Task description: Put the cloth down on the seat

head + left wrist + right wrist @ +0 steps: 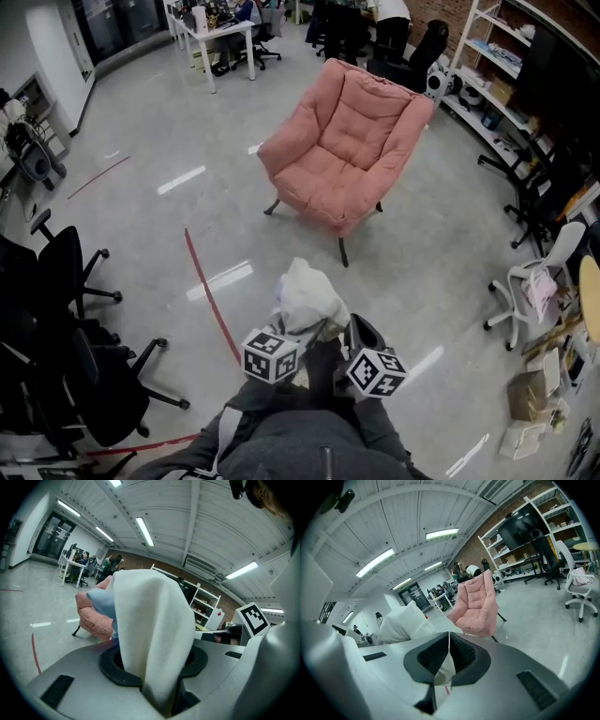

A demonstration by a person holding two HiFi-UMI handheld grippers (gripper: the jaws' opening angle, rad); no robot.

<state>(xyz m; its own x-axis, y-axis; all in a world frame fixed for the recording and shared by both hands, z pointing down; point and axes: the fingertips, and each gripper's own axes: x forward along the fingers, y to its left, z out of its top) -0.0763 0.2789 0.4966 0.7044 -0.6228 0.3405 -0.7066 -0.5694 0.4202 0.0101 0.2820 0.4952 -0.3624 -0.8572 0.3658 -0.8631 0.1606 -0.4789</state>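
The pink armchair (347,141) stands on the grey floor some way ahead of me, its seat bare. A bunched white cloth (307,298) with a light blue part is held up close to my body. My left gripper (291,330) is shut on it; in the left gripper view the cloth (150,630) bulges out from between the jaws (154,667) and hides part of the armchair (91,616). My right gripper (349,335) sits just to the right, its jaws (448,653) shut on a thin edge of the cloth (401,623). The armchair (476,604) shows beyond.
Black office chairs (66,272) stand at the left and a white one (530,291) at the right. Shelving (497,66) lines the right wall, with boxes (534,394) on the floor. A red tape line (211,300) crosses the floor. A desk (220,33) stands far back.
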